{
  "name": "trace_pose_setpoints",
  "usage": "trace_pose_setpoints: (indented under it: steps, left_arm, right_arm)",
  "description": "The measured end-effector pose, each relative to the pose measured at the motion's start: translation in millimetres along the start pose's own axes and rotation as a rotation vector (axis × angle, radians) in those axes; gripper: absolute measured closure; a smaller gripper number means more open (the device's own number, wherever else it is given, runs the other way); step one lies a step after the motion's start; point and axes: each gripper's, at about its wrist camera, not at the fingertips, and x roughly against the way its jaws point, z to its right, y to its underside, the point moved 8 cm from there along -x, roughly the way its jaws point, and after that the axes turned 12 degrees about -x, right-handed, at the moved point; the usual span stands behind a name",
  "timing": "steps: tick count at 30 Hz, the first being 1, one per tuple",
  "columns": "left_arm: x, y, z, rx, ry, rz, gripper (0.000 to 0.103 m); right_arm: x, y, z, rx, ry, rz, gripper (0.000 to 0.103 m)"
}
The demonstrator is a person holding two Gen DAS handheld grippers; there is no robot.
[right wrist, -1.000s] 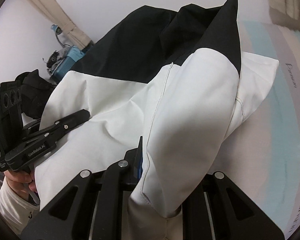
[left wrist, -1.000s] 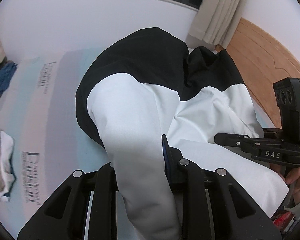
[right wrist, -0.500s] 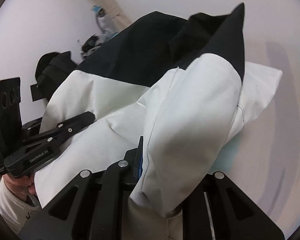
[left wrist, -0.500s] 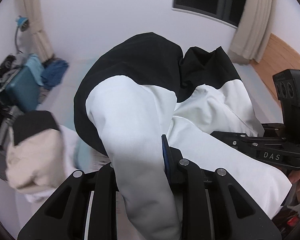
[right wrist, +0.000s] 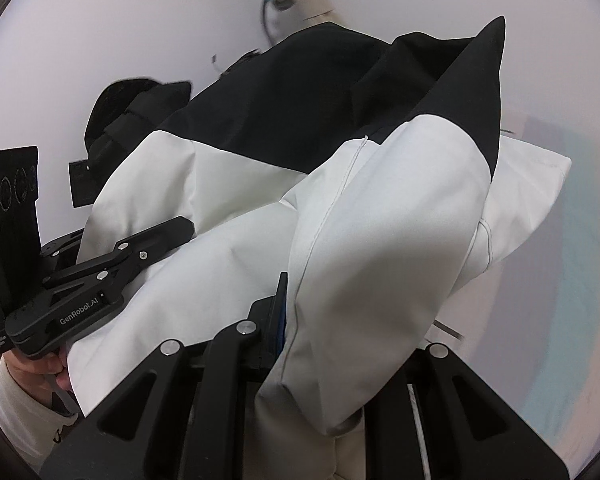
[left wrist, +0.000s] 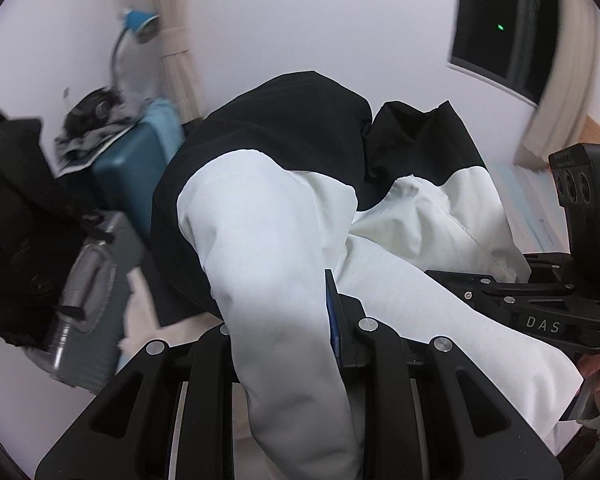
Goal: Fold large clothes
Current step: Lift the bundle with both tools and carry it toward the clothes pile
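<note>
Two handheld black grippers, seen from their own wrist cameras. In the left wrist view, the left gripper (left wrist: 300,320) shows matte black angular linkage arms with cut-out slots, round silver screw heads and a blue pad edge on one finger. At three o'clock, the right gripper (left wrist: 520,300) carries white "DAS" lettering, small silver screws and a boxy black camera module with round lenses and a green light. In the right wrist view, the right gripper (right wrist: 320,320) has the same black arms and silver screws; at nine o'clock the left gripper (right wrist: 140,248) reads "GenRobot.AI" in white. At seven o'clock, a cream-white sleeve (right wrist: 12,412) covers the wrist.
</note>
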Motion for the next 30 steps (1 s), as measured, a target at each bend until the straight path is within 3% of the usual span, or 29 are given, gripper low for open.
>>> trace_pose_setpoints:
  steps: [5,11,16,30]
  left_arm:
    - [-15,23,-81,0.050,-0.018,-0.007,0.082]
    - [-57,55,-139,0.109,-0.006,-0.043,0.081]
    - [-89,86,-151,0.139,0.017,-0.082,0.081]
    - [-142,137,-174,0.248,0.061,-0.125,0.076]
  right_arm:
    - [-63,-15,-43,0.030,0.004,-0.038,0.089]
    - [-137,-21,-67,0.041,0.041,-0.101,0.089]
    - [-181,-6,-63,0.046,0.078,-0.159,0.089]
    - [-237,15,-23,-0.005,0.142,-0.206,0.086]
